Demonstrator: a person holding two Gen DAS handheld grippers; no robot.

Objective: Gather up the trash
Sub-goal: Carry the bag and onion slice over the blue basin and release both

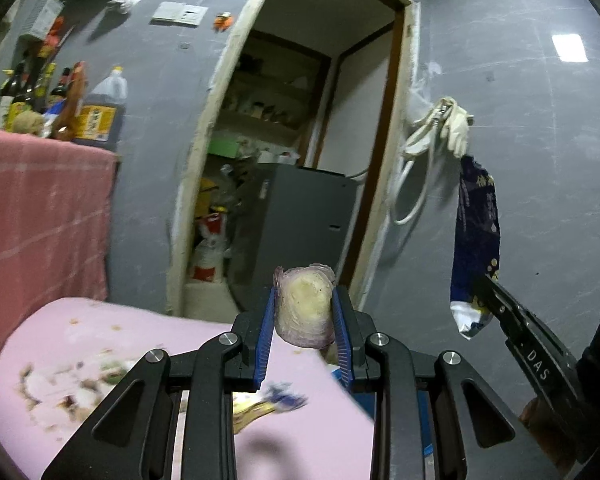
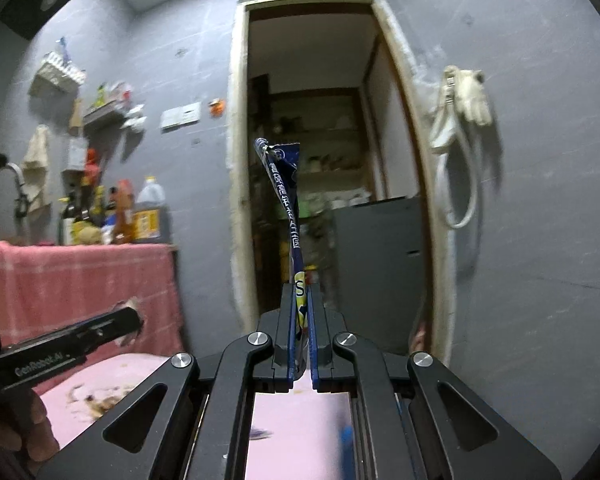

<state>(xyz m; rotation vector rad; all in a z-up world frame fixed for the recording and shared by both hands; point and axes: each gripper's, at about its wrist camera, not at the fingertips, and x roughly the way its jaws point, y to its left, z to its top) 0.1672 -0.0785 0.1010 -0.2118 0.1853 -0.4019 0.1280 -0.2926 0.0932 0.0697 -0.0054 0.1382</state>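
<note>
My left gripper (image 1: 305,300) is shut on a cut red onion piece (image 1: 305,307), pale yellow inside with purple skin, held up above the pink table (image 1: 52,344). My right gripper (image 2: 300,296) is shut on a dark blue snack wrapper (image 2: 286,184) that stands up edge-on from the jaws. The same wrapper (image 1: 476,240) hangs at the right of the left wrist view, held by the right gripper (image 1: 486,280). The left gripper (image 2: 134,322) shows at the left of the right wrist view with the onion piece barely visible. More scraps (image 1: 60,384) and a wrapper (image 1: 268,404) lie on the table.
A pink cloth (image 1: 40,208) covers a counter with bottles (image 1: 96,108) at the left. An open doorway (image 1: 300,160) ahead shows a grey cabinet (image 1: 300,216) and shelves. Gloves and a white hose (image 1: 440,132) hang on the grey wall at the right.
</note>
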